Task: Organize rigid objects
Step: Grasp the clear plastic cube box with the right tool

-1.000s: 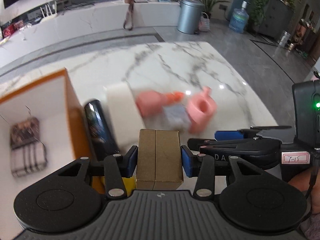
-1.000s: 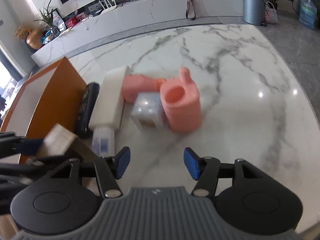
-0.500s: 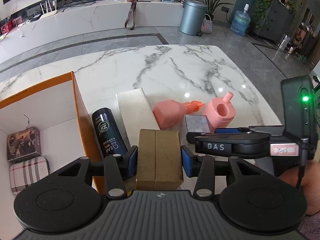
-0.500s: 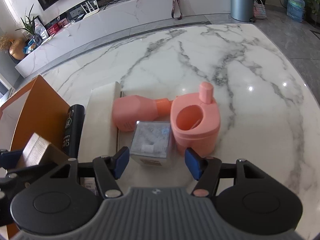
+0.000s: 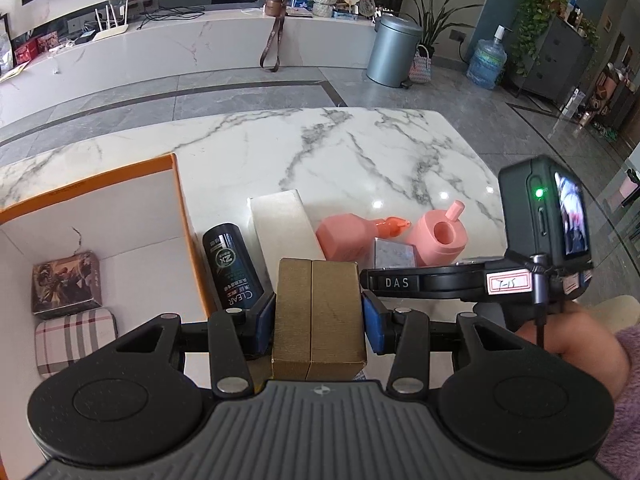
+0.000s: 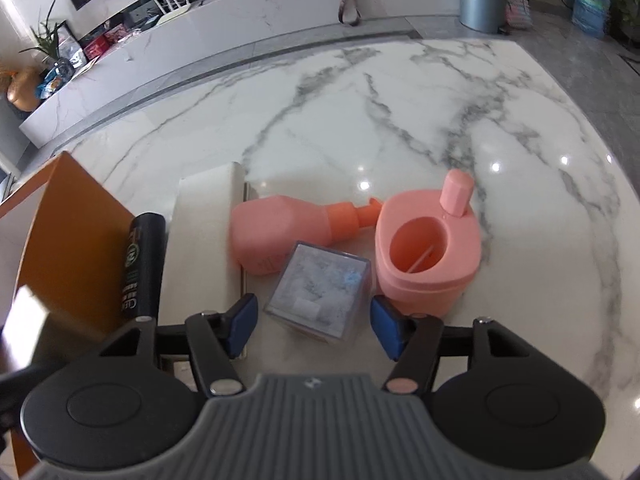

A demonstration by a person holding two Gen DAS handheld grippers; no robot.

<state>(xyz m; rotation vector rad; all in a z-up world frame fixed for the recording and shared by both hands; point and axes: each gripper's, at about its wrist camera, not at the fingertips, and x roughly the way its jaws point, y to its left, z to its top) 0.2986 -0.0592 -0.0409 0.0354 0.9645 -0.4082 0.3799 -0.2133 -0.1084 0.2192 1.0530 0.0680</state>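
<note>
left gripper: clamped on a tan-gold box, both blue pads pressed flat against its sides. it sits upright between the jaws with a seam running down the middle of the face.
right gripper: jaws apart and they've just been closing in a bit. the clear cube box sits between the pads, but there's a gap on each side, so nothing is gripped.
clear cube box: on the marble table, whitish-blue stuff inside, tucked right against the pink bottle and the pink holder.
pink bottle: lying on its side, orange pump nozzle pointing at the pink holder.
pink holder: upright, oval opening on top with a little pink post at the back rim.
white box: long flat one lying on the table between the black can and the pink bottle.
black can: lying right along the outside wall of the orange box, label says "clear".
orange box: open top, white inside. a dark picture tin and a plaid tin sit just beside each other in the near corner.
person: a hand with a fuzzy lilac sleeve shows on the right of the left wrist view, holding the other gripper's handle.
</note>
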